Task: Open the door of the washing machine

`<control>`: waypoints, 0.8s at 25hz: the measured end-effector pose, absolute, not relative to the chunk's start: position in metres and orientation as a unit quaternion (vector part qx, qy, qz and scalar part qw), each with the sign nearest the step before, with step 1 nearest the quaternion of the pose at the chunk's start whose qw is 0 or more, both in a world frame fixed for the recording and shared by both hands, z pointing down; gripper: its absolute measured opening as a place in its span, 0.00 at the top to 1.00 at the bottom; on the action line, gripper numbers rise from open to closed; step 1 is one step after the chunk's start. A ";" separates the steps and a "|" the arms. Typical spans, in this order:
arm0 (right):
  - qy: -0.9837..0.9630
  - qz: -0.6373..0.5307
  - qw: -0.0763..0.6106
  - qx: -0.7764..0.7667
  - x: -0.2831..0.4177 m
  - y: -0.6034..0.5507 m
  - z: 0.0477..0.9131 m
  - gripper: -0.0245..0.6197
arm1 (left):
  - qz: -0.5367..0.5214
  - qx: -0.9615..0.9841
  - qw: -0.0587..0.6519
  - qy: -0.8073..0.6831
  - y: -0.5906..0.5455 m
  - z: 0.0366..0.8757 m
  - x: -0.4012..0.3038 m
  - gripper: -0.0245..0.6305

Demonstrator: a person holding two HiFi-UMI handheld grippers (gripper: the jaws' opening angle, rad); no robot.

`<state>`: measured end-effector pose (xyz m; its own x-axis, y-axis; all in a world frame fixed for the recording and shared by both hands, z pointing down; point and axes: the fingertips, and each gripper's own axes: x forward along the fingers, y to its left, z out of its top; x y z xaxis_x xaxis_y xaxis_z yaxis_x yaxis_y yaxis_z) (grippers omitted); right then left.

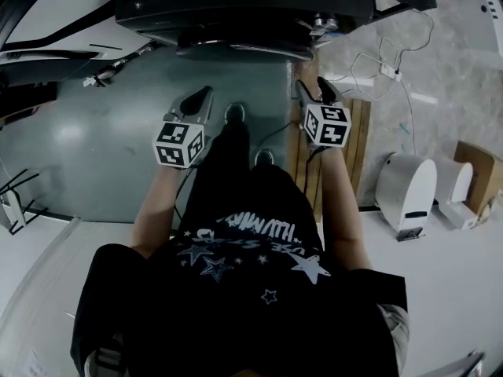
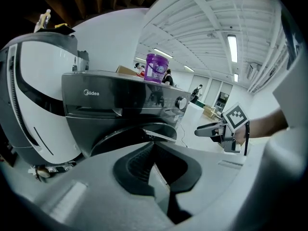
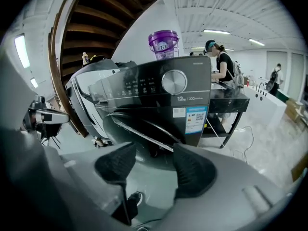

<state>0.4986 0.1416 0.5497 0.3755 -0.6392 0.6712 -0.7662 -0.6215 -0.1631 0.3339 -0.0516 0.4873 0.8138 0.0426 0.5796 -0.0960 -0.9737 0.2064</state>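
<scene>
1. Head view: A person in a black shirt with stars [image 1: 251,289] stands on the grey floor [image 1: 78,148] and holds one tool in each hand. The left gripper [image 1: 206,95] and the right gripper [image 1: 314,89] both point at the big dark grey washing machine [image 1: 236,6] at the top. They are near it but not touching it.
2. Left gripper view: The left gripper's jaws are together at the tips, with nothing held. The machine's round dark door [image 2: 120,136] sits low on the front, straight ahead of the jaws. A purple plastic tub [image 2: 157,67] stands on top of the machine. The right gripper shows off to the right side.
3. Right gripper view: The right gripper's jaws are apart, and only floor shows between them. The door, with a shiny rim, is just ahead. A round silver knob [image 3: 174,82] is above it.
</scene>
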 end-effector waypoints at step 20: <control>-0.461 0.349 0.330 0.746 0.574 0.081 0.657 0.58 | 0.341 0.928 0.148 0.034 -0.120 0.588 0.375 0.95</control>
